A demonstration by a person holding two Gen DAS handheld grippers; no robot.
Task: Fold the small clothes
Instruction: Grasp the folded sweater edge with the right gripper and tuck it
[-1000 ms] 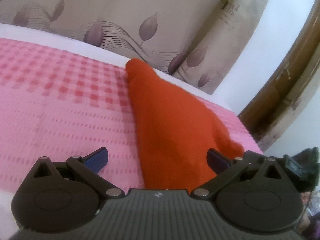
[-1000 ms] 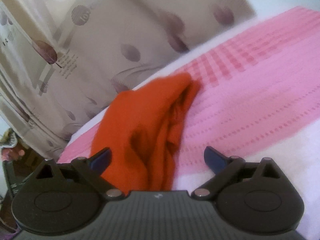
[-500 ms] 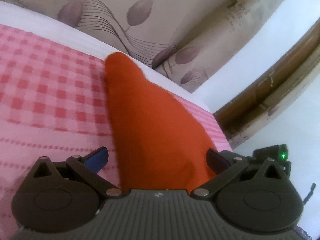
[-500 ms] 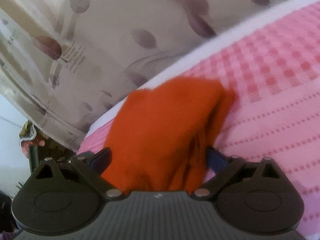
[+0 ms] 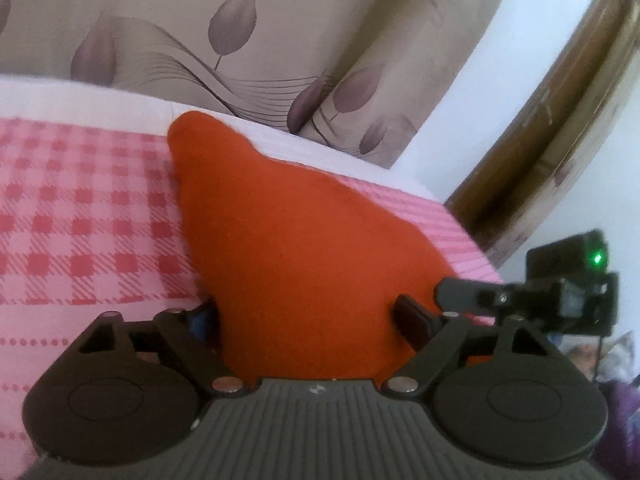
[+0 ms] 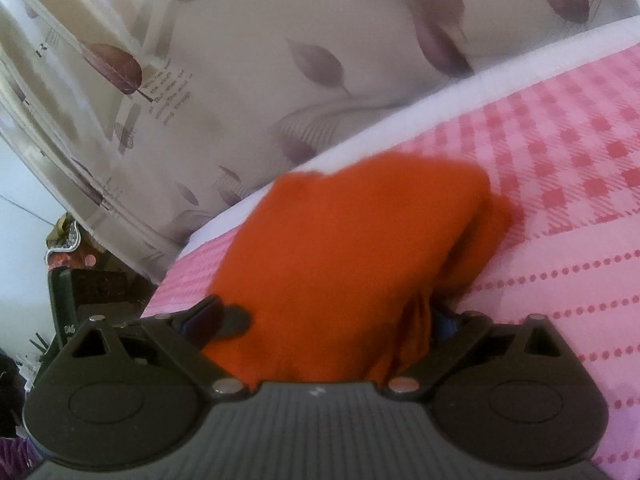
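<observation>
An orange garment (image 5: pixel 288 240) lies on the pink checked bedspread (image 5: pixel 80 220) near the bed's far edge. My left gripper (image 5: pixel 308 316) is open, its fingers straddling the near end of the cloth, which fills the gap between them. In the right wrist view the same orange garment (image 6: pixel 344 264) is bunched between the fingers of my right gripper (image 6: pixel 324 316), which is open around it. The other gripper (image 5: pixel 560 296) shows at the right of the left wrist view, touching the cloth's edge.
A beige curtain with leaf print (image 5: pixel 240 40) hangs behind the bed. A white sheet border (image 5: pixel 100 96) runs along the far edge. A brown wooden frame (image 5: pixel 560 120) stands at the right. Dark clutter (image 6: pixel 80 280) sits beside the bed at the left.
Both grippers have moved forward onto the orange garment, so the cloth now fills the gap between each pair of fingers. The fingers have narrowed a little.
</observation>
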